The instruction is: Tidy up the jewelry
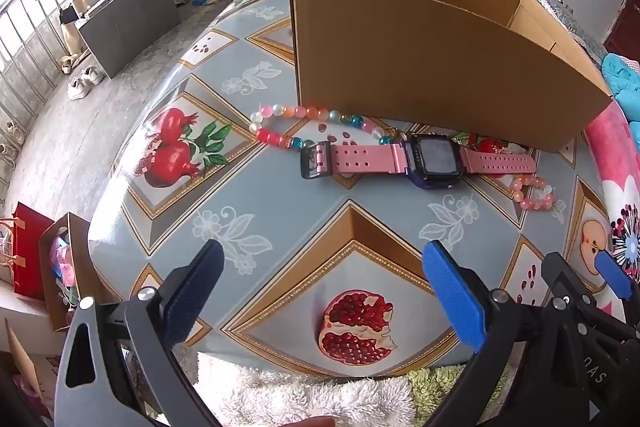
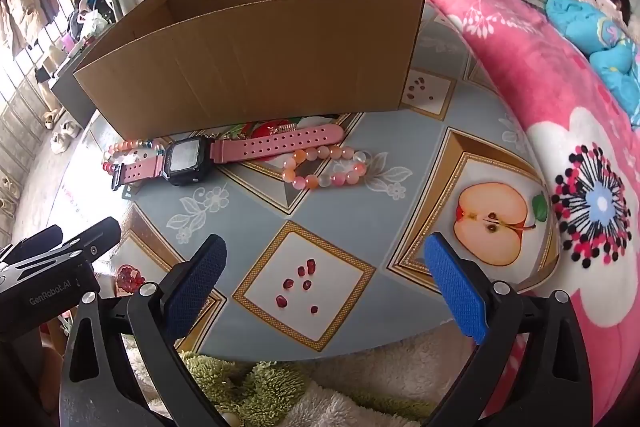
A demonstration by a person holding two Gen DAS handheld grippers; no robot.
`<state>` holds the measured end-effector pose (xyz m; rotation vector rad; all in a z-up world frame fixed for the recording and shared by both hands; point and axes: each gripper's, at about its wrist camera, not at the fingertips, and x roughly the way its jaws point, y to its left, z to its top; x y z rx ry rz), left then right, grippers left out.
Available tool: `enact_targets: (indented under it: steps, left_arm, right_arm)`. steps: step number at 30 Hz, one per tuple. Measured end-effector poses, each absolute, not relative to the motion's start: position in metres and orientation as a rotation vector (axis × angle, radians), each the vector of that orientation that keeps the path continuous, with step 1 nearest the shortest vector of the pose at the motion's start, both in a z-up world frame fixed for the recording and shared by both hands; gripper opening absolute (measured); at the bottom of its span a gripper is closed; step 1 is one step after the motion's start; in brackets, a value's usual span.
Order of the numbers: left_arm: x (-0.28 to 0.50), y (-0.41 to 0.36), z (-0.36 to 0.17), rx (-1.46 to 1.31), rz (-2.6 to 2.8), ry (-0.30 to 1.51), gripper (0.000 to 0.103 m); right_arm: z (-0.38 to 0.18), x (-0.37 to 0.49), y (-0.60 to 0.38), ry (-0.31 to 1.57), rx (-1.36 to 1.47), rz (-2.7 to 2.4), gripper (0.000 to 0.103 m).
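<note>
A pink-strapped watch with a dark face (image 1: pixel 434 158) (image 2: pixel 185 159) lies flat on the fruit-patterned table just in front of an open cardboard box (image 1: pixel 432 59) (image 2: pixel 256 59). A multicoloured bead bracelet (image 1: pixel 304 125) (image 2: pixel 120 151) lies left of the watch. A pink and white bead bracelet (image 1: pixel 534 193) (image 2: pixel 324 169) lies to its right. My left gripper (image 1: pixel 324 283) hovers open over the table's near edge, nothing between its blue pads. My right gripper (image 2: pixel 326 279) is open too, empty, short of the pink bracelet.
A pink flowered blanket (image 2: pixel 560 131) rises along the table's right side. Fluffy white and green fabric (image 2: pixel 280 387) lies at the near edge. The floor at left holds shoes (image 1: pixel 84 83), a grey cabinet and a red bag (image 1: pixel 28 251). The other gripper's body (image 2: pixel 48 267) shows at left.
</note>
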<state>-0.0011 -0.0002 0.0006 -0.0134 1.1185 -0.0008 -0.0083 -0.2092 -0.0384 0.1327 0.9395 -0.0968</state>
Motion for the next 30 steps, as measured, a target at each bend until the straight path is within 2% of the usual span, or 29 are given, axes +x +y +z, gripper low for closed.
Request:
enact_targets:
  steps: [30]
  left_arm:
    - [-0.0008, -0.0005, -0.0013, -0.018, -0.001, 1.121, 0.098]
  right_arm:
    - [-0.04, -0.0108, -0.2041, 0.938, 0.133, -0.098, 0.095]
